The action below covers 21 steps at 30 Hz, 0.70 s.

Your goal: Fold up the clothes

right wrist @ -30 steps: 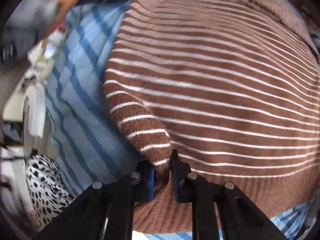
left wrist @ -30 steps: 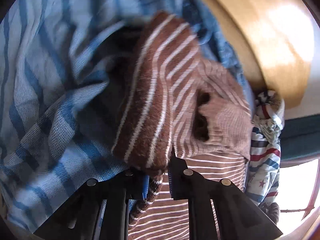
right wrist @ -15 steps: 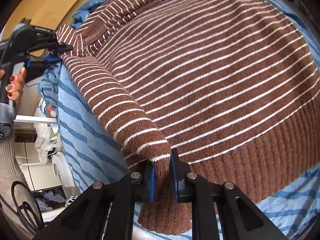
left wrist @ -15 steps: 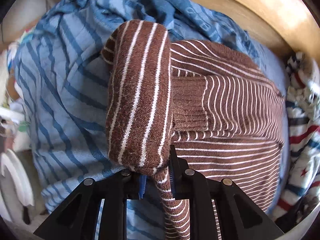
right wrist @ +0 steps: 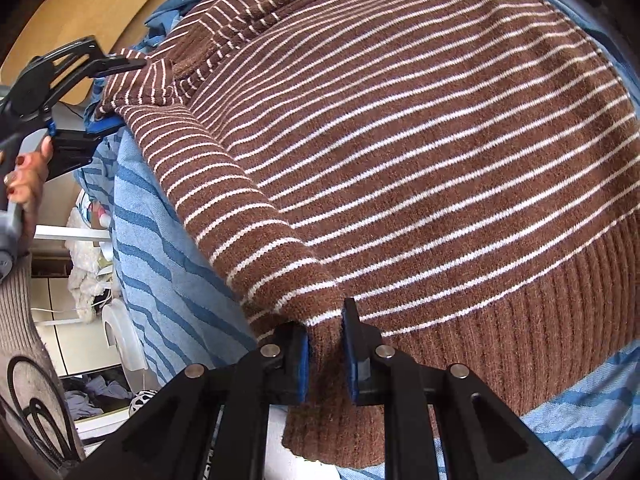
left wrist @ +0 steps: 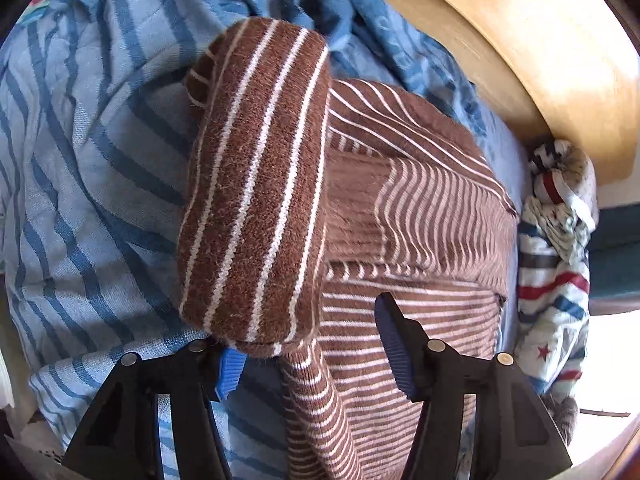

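1. A blue striped cloth (left wrist: 80, 168) covers most of the surface, rumpled and bunched up toward the curved wooden board (left wrist: 540, 40) at the far side.
2. The brown sweater with thin white stripes (right wrist: 400, 140) lies spread on top of that cloth, body flat, ribbed hem (right wrist: 500, 332) toward the right gripper. Its near side is folded over along the edge, and the blue cloth shows on either side of it.
3. A sleeve of the sweater (left wrist: 256, 184) rises in a thick fold in front of the left wrist camera, draped over one finger and trailing down between the two.
4. A crumpled garment with red and blue stripes and stars (left wrist: 556, 272) sits just beside the sweater, against the wooden board.
5. The left gripper (left wrist: 312, 356) has its fingers opening — there is a clear gap between them, the sleeve hangs loosely in it, and the far blue pad stands clear of the knit.
6. The right gripper (right wrist: 326, 354) is nearly closed, its blue pads pinching the folded edge of the sweater at the hem corner.
7. A hand (right wrist: 24, 176) with painted nails grips the left gripper's handle — seen at the edge of the right wrist view.
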Each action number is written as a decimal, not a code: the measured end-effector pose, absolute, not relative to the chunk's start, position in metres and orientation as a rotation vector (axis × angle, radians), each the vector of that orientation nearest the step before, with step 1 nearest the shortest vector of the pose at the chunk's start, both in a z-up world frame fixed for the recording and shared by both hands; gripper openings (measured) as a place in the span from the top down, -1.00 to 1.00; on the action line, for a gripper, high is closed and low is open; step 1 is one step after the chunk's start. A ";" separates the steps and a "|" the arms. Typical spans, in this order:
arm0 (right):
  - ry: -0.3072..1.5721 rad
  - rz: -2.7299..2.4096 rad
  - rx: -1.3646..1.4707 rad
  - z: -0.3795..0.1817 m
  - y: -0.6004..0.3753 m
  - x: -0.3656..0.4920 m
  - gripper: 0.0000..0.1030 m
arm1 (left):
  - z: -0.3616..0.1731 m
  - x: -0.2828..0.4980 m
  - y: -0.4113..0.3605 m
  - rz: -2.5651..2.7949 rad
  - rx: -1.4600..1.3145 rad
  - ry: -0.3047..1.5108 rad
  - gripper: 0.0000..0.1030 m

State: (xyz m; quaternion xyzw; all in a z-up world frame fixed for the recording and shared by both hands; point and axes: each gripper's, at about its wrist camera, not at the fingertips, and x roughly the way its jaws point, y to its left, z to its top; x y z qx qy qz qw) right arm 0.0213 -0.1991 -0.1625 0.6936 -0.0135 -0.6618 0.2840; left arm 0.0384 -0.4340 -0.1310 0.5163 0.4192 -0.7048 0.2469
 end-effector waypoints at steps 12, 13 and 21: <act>-0.044 -1.767 1.803 -0.162 -0.181 0.017 0.68 | -0.085 0.027 -0.415 -2.066 1.312 0.902 0.75; -0.061 -1.761 1.803 -0.163 -0.178 0.014 0.68 | -0.084 0.017 -0.410 -2.094 1.313 0.899 0.76; -0.186 -1.730 1.861 -0.181 -0.153 -0.004 0.68 | -0.116 -0.060 -0.362 -2.185 1.410 0.830 0.77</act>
